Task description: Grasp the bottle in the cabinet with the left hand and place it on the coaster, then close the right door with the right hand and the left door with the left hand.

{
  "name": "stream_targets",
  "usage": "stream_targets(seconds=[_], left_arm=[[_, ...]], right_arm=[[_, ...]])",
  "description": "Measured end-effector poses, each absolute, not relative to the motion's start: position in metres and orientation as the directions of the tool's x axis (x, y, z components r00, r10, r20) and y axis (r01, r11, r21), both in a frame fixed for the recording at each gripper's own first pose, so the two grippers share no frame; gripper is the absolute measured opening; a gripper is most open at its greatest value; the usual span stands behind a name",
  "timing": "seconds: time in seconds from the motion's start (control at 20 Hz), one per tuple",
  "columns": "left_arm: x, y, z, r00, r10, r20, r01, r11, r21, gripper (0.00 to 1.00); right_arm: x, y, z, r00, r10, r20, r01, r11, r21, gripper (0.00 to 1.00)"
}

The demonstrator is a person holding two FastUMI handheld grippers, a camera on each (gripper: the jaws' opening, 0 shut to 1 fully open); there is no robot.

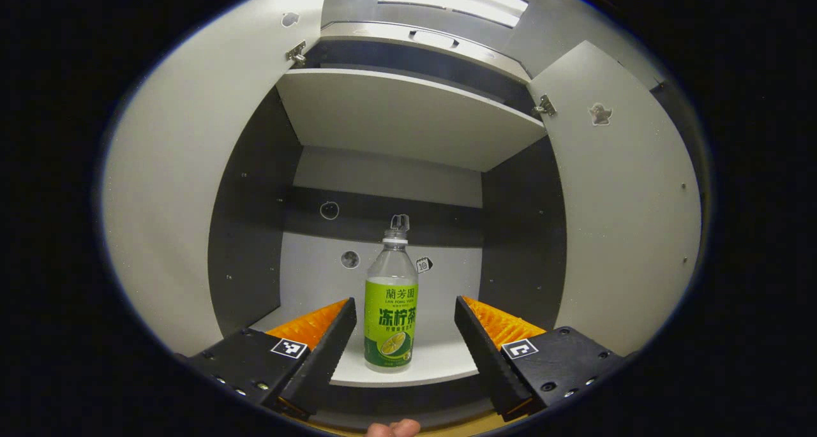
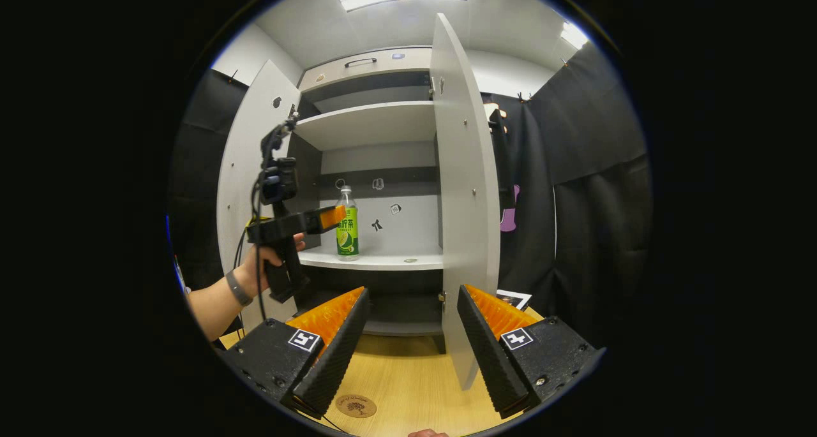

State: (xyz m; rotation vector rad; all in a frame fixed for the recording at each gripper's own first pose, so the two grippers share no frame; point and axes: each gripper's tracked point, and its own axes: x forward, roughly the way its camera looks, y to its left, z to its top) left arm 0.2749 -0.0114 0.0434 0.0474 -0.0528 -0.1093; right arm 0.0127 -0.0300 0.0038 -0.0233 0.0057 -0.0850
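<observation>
A clear bottle [image 1: 390, 309] with a green label and white cap stands upright on the cabinet's lower shelf [image 1: 434, 367]. My left gripper [image 1: 404, 309] is open, its fingers either side of the bottle and apart from it. The right gripper view has the same bottle [image 2: 346, 225] on the shelf, with the left gripper [image 2: 332, 217] held by a hand just in front of it. My right gripper [image 2: 412, 296] is open and holds nothing, hovering over the wooden table. A round brown coaster [image 2: 356, 406] lies on the table below it. Both cabinet doors stand open.
The right door [image 2: 464, 188] swings out toward my right gripper, its edge between the fingers in that view. The left door [image 2: 252, 169] stands open behind the hand. An upper shelf [image 1: 408, 115] hangs above the bottle. Black cloth walls the right side.
</observation>
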Motion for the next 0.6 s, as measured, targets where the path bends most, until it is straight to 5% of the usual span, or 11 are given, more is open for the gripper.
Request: stream_targets(seconds=[0.6], left_arm=[[0.349, 0.003, 0.006, 0.998, -0.039, -0.042, 0.041, 0.998, 0.047, 0.95]], right_arm=[[0.025, -0.04, 0.0, 0.993, -0.119, -0.021, 0.119, 0.993, -0.018, 0.85]])
